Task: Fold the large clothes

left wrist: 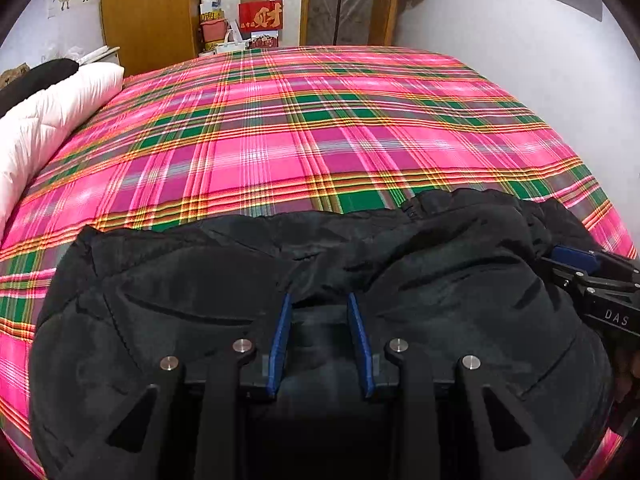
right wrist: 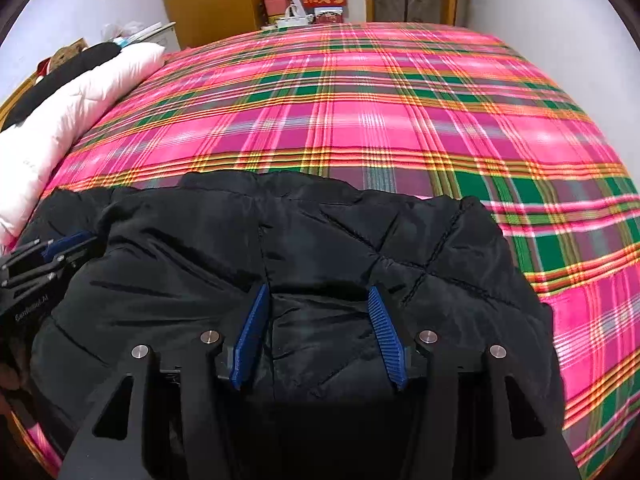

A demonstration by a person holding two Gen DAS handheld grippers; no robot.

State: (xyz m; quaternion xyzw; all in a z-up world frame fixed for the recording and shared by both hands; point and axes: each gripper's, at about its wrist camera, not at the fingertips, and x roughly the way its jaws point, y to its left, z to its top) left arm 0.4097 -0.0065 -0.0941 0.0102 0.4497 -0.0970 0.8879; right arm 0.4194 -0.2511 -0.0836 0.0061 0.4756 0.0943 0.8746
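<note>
On the near edge of the bed lies the black padded jacket point(left wrist: 208, 292), bunched into a wide quilted heap on the pink, green and yellow plaid bedspread point(left wrist: 320, 120), which stretches away bare to the far side. My left gripper point(left wrist: 320, 300) is right over the jacket, its two blue-padded fingers point(left wrist: 280, 336) spread apart, with dark fabric showing between and beyond the tips; I cannot tell whether the pads press into the cloth or only hover at its surface. My right gripper point(right wrist: 320, 292) sits further right along the same heap, its fingers point(right wrist: 384, 332) also parted and a bit wider, with a stitched fold of the jacket point(right wrist: 420, 248) rising between them. From the left camera I see my right gripper point(left wrist: 576, 264) at the right edge, low against the jacket's rumpled right end; from the right camera my left gripper point(right wrist: 60, 246) shows at the left edge, over the jacket's left part. Off to the left, on the bed's side, a white quilted garment point(left wrist: 48, 120) lies with something dark behind it. Past the far edge stand a wooden cupboard point(left wrist: 148, 8), a stack of boxes with a red one bearing a gold character point(left wrist: 262, 16), and a doorway point(left wrist: 344, 0).
</note>
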